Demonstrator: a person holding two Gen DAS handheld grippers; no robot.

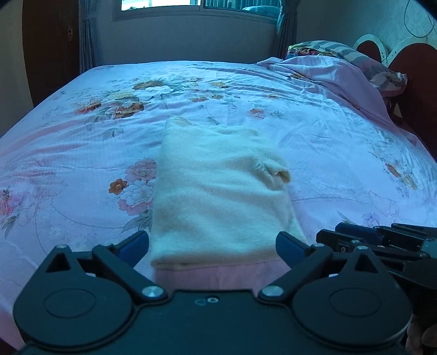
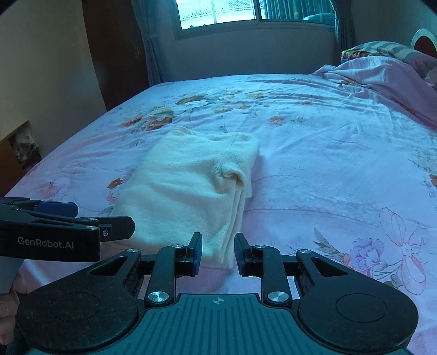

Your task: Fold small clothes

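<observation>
- A bed [image 1: 314,142] under a floral sheet is seen filling both views, with a window [image 2: 218,13] and curtains beyond its far edge and a dark headboard [image 1: 415,90] to the right.
- A rumpled pink cover [image 1: 336,73] and a pillow [image 1: 352,54] are heaped at the headboard end, well apart from the work.
- A cream garment [image 1: 218,188] is shown lying near the bed's near edge, already folded into a long narrow stack with layered edges visible along its right side; a small rolled cuff or tuck sits on its right edge.
- The folding is judged well along: the sides appear turned in, and what seems left is a final fold end to end, or a tidying of the loose cuff.
- The left hand-held gripper [image 1: 213,245] is held with its jaws spread wide either side of the garment's near end, with no contact visible between pads and cloth.
- The right hand-held gripper [image 2: 218,254] is held just beside it, jaws part-way apart around the garment's near right corner; the pads are not seen pressing on the cloth.
- Open sheet is left on all sides of the garment, widest to the right and beyond it; the bed's near edge lies closest, just under the tools.
- A dim wall and doorway are glimpsed off the bed's left edge.
</observation>
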